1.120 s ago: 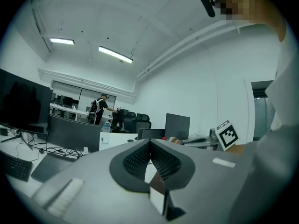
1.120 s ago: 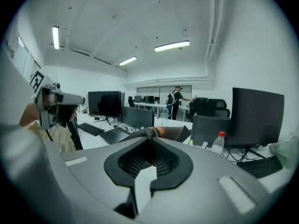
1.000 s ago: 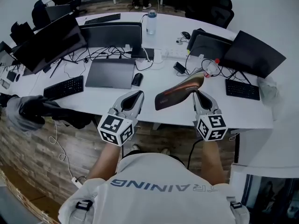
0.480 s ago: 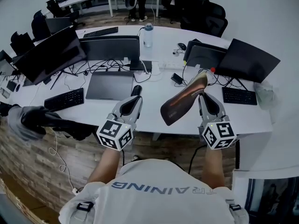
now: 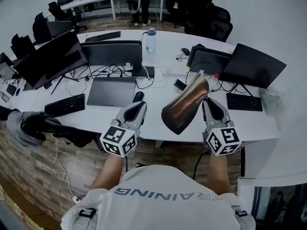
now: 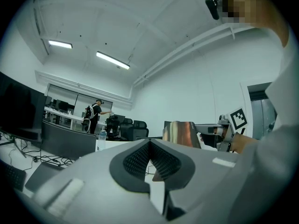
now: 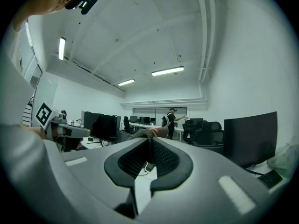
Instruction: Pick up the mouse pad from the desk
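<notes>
Rt hand-held gripper (image 5: 206, 101): clamped nearly shut on thin edge of mouse pad (image 5: 184, 107), pads (image 7: 161, 160) pinching it at very tips. Sticks out to left of that grip, well clear of desk (image 5: 158, 121), in air between both tools but nearer rt one. Curled like a scoop, glossy brown face showing, lower end drooping twd. desk edge. Shows in rt gripper view as rolled edge (image 7: 148, 133) poking just past jaw tips.

Lt hand-held gripper (image 5: 140, 105): closed, nothing between jaws, held about level over near desk edge, beside pad w/o touching. From lt gripper view, pad (image 6: 181, 133) upright, right of own tips.

On desk below & beyond: black mouse (image 5: 138, 97) just ahead of lt tips, grey laptop (image 5: 111, 91) next to it, keyboard (image 5: 64, 104) further left, water bottle (image 5: 150, 38) at far side, monitors (image 5: 112, 51) w/ cables.
</notes>
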